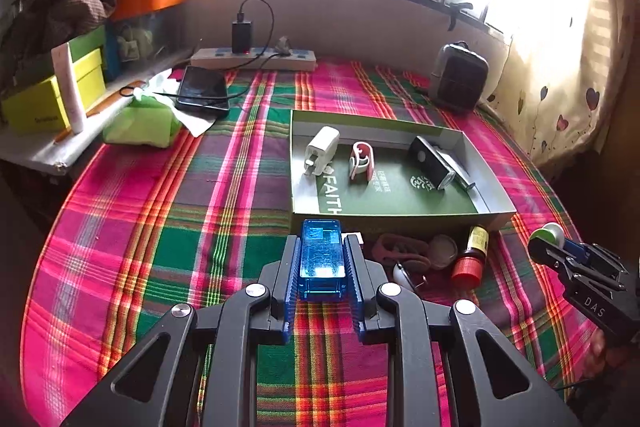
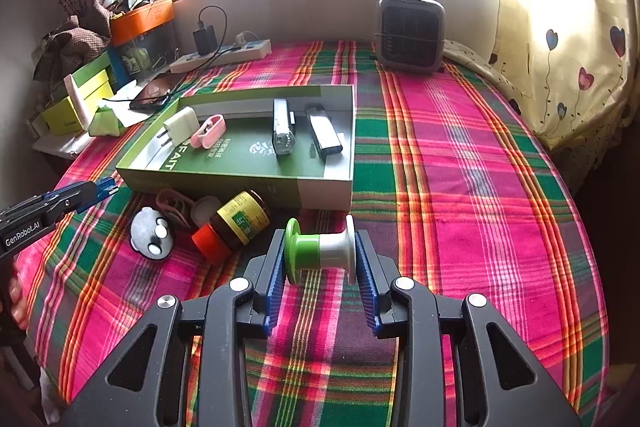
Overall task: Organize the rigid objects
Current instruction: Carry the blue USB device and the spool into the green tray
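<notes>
On the bed, near box: both loads held clear of the plaid cover.
Left gripper: clamped on blue case, probably for green box.
Right gripper: clamped endwise across green-white spool.
Unsorted: amber bottle lying beside box.

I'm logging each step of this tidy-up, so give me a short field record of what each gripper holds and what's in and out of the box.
left gripper: shut on blue translucent block
right gripper: shut on green-and-white spool, held sideways
green box: open, on plaid cloth
inside box: white charger, pink clip, silver-black device, black lighter
outside, before box: brown jar with red cap, lying down; grey round piece
</notes>
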A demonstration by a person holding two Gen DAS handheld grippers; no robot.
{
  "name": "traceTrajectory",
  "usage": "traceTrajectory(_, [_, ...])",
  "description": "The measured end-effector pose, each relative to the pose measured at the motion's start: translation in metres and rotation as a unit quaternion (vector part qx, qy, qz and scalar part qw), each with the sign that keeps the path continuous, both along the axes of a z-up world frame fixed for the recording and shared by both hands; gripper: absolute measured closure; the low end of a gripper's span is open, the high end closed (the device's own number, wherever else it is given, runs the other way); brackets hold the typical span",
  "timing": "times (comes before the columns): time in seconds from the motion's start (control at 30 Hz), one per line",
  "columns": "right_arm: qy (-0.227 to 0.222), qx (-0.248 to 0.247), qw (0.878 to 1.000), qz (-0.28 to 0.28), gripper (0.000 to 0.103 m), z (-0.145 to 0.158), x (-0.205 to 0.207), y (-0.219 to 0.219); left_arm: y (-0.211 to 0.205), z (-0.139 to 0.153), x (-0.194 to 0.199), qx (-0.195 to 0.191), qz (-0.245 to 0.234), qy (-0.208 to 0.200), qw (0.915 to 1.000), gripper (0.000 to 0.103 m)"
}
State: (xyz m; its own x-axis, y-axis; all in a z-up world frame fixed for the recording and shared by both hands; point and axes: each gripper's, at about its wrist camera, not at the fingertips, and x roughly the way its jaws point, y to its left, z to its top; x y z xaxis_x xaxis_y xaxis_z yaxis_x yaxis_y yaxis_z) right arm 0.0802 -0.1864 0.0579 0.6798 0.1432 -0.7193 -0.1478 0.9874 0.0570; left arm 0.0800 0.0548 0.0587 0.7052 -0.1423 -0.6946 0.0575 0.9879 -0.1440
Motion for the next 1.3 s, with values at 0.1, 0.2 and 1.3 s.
traceTrajectory(0.1, [-0.006,0.0,1.0,0.004,0.069,0.006,0.004,0.002,-0.003,0.004,0.006,0.002,-0.005,-0.005,1.0,0.082])
traceTrajectory(0.2, [-0.012,-0.002,1.0,0.009,0.069,0.013,0.01,0.005,-0.006,0.007,0.014,0.001,-0.011,-0.006,0.9999,0.082])
traceTrajectory(1.3, [0.045,0.004,0.998,0.034,0.069,-0.013,0.105,0.015,-0.031,-0.021,0.091,0.019,-0.025,0.028,0.9991,0.082])
